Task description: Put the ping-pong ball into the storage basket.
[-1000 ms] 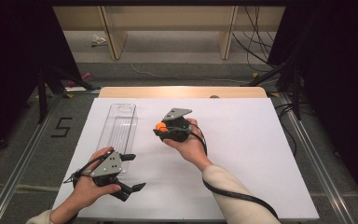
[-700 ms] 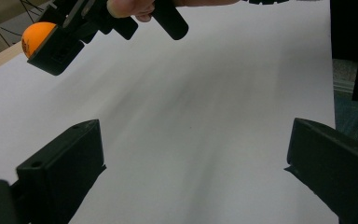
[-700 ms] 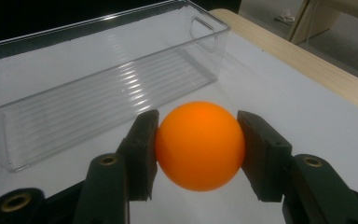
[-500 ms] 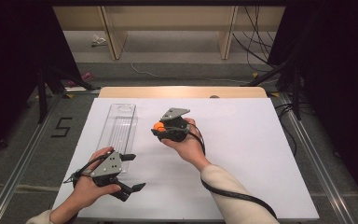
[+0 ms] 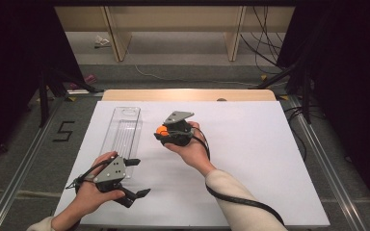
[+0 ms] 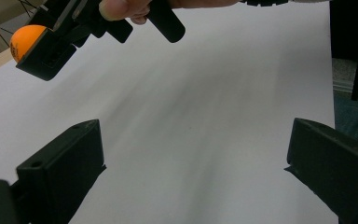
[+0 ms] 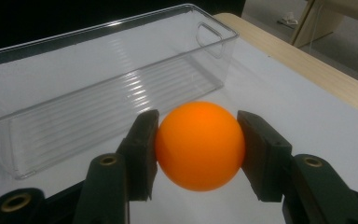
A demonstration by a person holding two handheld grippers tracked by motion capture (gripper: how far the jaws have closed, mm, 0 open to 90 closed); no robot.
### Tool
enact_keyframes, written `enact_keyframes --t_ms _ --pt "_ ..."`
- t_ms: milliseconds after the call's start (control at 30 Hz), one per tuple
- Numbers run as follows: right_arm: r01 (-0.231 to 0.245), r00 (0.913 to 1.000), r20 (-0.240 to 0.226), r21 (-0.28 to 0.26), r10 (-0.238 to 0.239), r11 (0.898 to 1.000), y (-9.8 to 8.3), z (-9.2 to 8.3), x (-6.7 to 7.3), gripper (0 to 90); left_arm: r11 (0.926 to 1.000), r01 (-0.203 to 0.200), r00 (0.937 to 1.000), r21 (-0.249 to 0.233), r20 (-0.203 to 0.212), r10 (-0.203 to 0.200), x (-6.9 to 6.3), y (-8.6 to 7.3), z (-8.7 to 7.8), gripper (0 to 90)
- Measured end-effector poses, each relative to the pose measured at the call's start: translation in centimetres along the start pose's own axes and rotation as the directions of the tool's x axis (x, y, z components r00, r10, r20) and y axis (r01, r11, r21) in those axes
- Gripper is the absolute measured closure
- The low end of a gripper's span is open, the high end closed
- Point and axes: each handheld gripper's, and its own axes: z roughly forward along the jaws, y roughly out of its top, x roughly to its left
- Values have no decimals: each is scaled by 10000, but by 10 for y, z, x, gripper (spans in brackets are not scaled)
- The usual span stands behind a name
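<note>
orange and smooth, the ball (image 7: 199,145) sits squeezed between the two black pads of my right gripper (image 7: 198,154), one pad on each side of it, so the jaws are closed onto it and nothing else. in the high view the ball (image 5: 161,130) shows as a small orange spot at the left end of the right gripper (image 5: 166,132), lifted off the white table sheet (image 5: 250,159) near the middle of the table, a little to the far side. the right hand (image 5: 190,147) wraps the gripper body from the near side, with its cable trailing down along the sleeve.

just to the left of the ball lies the clear plastic bin (image 5: 123,132), a long narrow tray with ribbed floor and a handle cut-out at its far end. the ball is beside the bin, not over it; from the right gripper view the bin (image 7: 98,88) stands just beyond the ball and looks empty.

my left gripper (image 5: 136,178) rests at the near left of the sheet, close to the near end of the bin, held by the left hand (image 5: 91,190). its jaws stand wide apart with only bare white sheet between them, gripping nothing. in the left gripper view the ball (image 6: 25,39) shows far off at the upper left, in the other gripper.
</note>
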Motion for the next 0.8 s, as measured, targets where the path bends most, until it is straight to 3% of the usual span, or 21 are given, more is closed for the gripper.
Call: enact_keyframes --t_ms 800 --pt "28 9999 -105 -65 -29 10000 5 5 5 515 10000 2 10000 -24 2 -2 0 0 0 35"
